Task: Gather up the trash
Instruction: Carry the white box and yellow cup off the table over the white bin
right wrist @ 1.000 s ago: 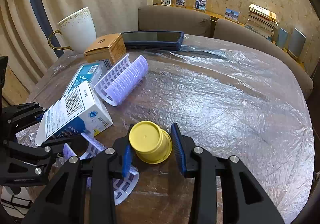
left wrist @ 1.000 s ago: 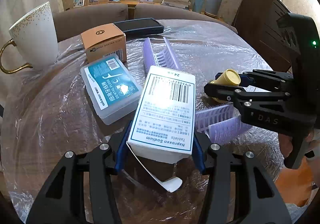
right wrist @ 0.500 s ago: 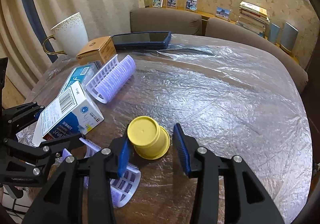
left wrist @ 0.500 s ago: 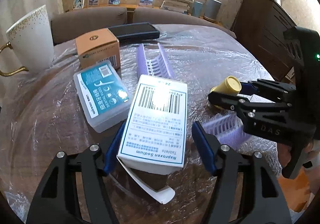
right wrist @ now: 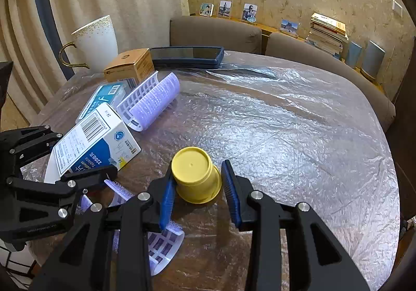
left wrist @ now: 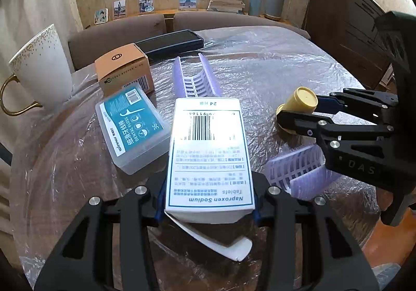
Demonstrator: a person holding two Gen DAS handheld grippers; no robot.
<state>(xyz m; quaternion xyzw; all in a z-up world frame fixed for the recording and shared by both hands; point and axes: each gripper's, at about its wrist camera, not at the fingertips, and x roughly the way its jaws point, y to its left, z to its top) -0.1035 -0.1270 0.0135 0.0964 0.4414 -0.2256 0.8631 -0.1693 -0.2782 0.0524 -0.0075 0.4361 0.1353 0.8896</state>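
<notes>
- The left gripper (left wrist: 209, 202) is clamped on a white box (left wrist: 208, 153) of tablets, both blue pads against the box's near end.
- The box's long axis runs away from the camera along the fingers, barcode face up; its near flap (left wrist: 221, 241) hangs open below.
- From the right wrist view the box (right wrist: 91, 145) tilts, far end raised off the table (right wrist: 286, 134).
- The right gripper (right wrist: 199, 188) has a yellow cup (right wrist: 195, 176) between its pads. The cup is upside down on the table, base tipped toward the camera. The left pad touches it; a sliver of gap shows at the right pad.
- A purple roller (right wrist: 161, 244) lies partly hidden under the right gripper.
</notes>
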